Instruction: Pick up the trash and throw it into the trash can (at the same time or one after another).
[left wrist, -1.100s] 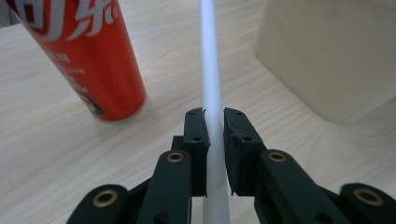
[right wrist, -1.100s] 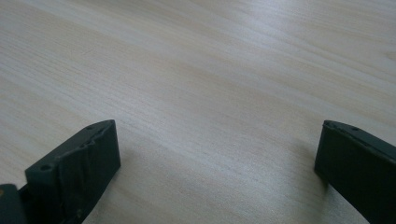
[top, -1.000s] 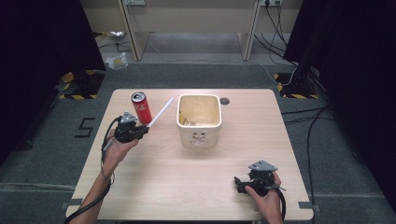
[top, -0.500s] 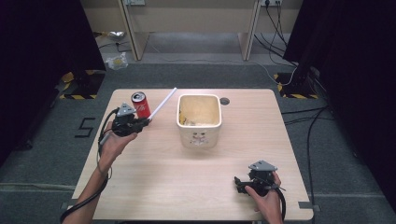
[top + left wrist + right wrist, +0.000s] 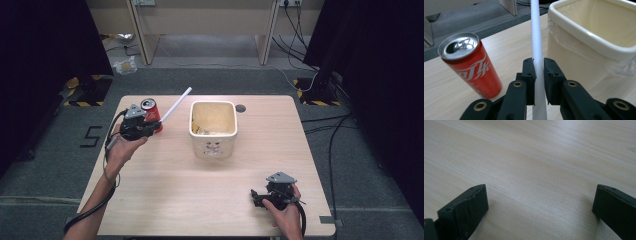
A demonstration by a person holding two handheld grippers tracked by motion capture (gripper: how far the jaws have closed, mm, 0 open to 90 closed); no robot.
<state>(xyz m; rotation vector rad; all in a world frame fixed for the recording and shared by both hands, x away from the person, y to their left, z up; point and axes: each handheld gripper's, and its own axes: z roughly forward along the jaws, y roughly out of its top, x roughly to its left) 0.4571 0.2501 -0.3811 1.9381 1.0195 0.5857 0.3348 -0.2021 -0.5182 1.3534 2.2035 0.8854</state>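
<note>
Pale woodgrain table (image 5: 200, 190), smooth white tube (image 5: 535, 45) between left gripper (image 5: 538, 67) jaws

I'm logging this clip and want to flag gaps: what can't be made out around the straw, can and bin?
- Straw: its far tip is cut off by the top edge of the left gripper view.
- Red can: liquid level is hidden behind its lid.
- Bin: the printed face is too small in the high view; its contents are blurred.

left gripper (image 5: 538, 72): black, brass screws | right gripper (image 5: 539, 207): black | grey plates
</note>
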